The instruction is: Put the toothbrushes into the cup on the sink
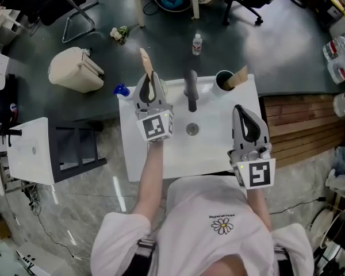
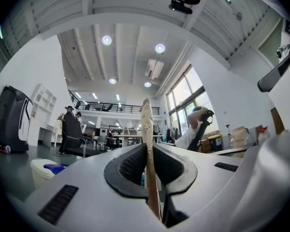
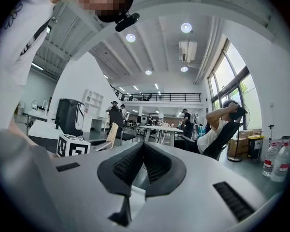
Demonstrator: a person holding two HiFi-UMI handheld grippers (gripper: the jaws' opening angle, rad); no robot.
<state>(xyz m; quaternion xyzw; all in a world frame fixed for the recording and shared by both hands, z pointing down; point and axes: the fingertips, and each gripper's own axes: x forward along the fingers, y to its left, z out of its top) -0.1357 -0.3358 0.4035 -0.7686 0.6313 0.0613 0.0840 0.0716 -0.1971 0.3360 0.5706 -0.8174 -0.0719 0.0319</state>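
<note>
At the bottom of the head view, nearest the camera, is the person's white T-shirt with a small daisy print (image 1: 222,225). Just ahead of it the right gripper (image 1: 241,112) hangs over the right part of the white rectangular sink (image 1: 161,154). Its jaws are pressed together with nothing between them, as the right gripper view shows. The round metal drain (image 1: 192,129) lies in the middle of the basin, between the two grippers. Further on, the left gripper (image 1: 150,78) is over the sink's back left corner, its jaws clamped on a pale tan wooden toothbrush (image 1: 145,59). The toothbrush stands edge-on between the pads and reaches past the jaw tips. Beside it, at the back edge, rises the dark curved faucet (image 1: 191,89). To the right of the faucet, on the back right corner, stands the round cup with a dark inside (image 1: 222,81). A second tan toothbrush (image 1: 238,77) leans out of the cup toward the right. Beyond the sink, on the dark grey floor (image 1: 276,45), stand a clear plastic water bottle (image 1: 196,43) and, off to the left, a cream lidded bin (image 1: 75,69).
</note>
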